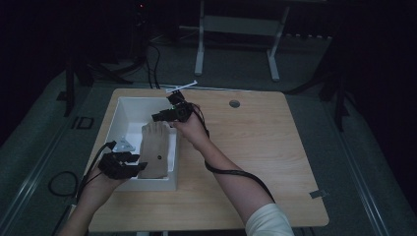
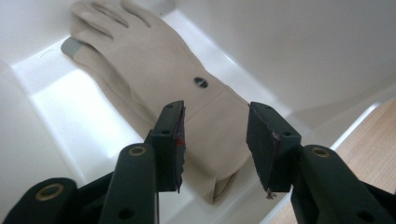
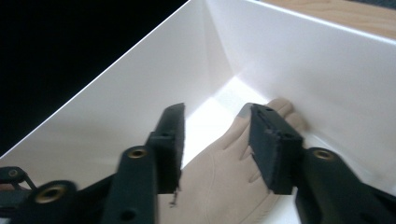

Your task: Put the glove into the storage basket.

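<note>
A beige glove (image 1: 155,150) lies flat in a white bin (image 1: 129,104) on the left part of the wooden table, its fingers toward the far side and its cuff toward the near wall. My left gripper (image 1: 141,167) hovers at the cuff end. In the left gripper view its jaws (image 2: 215,140) stand apart above the cuff of the glove (image 2: 154,70), not pressing on it. My right gripper (image 1: 160,116) reaches in from the bin's far right side. Its jaws (image 3: 217,140) are open over the fingers of the glove (image 3: 219,182), clear of them.
The bin's white walls (image 3: 140,93) rise close around both grippers. To the right of the bin spreads bare wooden tabletop (image 1: 255,147) with a round cable hole (image 1: 234,103). A white strip (image 1: 182,87) lies at the table's far edge. Cables trail from both grippers.
</note>
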A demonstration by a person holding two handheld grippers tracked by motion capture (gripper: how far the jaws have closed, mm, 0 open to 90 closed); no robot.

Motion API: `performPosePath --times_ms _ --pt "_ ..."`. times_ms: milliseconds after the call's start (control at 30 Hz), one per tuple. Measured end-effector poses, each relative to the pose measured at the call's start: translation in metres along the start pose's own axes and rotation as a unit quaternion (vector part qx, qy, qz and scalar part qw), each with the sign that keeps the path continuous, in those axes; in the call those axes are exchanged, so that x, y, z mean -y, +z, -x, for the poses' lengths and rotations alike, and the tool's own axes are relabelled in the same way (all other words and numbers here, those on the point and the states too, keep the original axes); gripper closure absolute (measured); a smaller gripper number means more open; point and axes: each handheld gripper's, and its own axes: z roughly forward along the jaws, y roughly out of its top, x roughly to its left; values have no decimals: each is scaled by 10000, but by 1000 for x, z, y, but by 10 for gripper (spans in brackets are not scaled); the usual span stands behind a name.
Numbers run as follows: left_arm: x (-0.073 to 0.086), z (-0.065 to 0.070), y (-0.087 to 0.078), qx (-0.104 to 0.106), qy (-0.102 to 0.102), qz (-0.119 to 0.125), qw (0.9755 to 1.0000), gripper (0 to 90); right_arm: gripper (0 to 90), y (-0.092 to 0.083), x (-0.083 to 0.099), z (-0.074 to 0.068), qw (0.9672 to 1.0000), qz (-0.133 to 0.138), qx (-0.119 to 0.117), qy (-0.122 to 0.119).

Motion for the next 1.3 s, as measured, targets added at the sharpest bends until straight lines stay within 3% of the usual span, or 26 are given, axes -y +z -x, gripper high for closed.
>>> performPosePath --times_ms 167,333,433,500,567,600,633,667,800,1000,1067,1300 --pt "-1 2 0 -118 -181 149 9997 515 467 -8 2 3 9999 96 -57 -18" --pt "-2 4 -1 -163 -444 471 9978 364 339 -16 3 0 9996 173 -170 -160" --pt "-5 5 -3 -185 -685 659 9953 217 267 -20 3 -4 9991 203 -245 -287" --pt "-7 6 -5 -212 -727 790 9940 146 200 -25 5 -6 9981 252 -378 -418" --pt "-8 8 -8 -200 -788 996 9917 145 202 -30 7 -8 9978 300 -379 -447" --pt "-8 8 -8 -200 -788 996 9917 145 202 -30 7 -8 9978 300 -379 -447" --pt "-11 12 -12 -213 -858 1247 9883 145 187 -33 9 -9 9973 308 -390 -538" --pt "-12 14 -14 -177 -868 1329 9872 145 180 -40 13 -10 9966 344 -339 -663" --pt "-21 26 -19 -61 -806 1532 9849 146 178 -56 22 -9 9957 427 -308 -757" --pt "-32 42 -21 51 -637 1627 9846 146 178 -73 34 -5 9946 471 -148 -908" --pt "-44 56 -20 210 -548 1736 9831 146 176 -89 44 2 9942 500 -46 -951" --pt "-64 83 -8 465 -225 1717 9838 146 176 -112 64 17 9947 539 -4 -872"
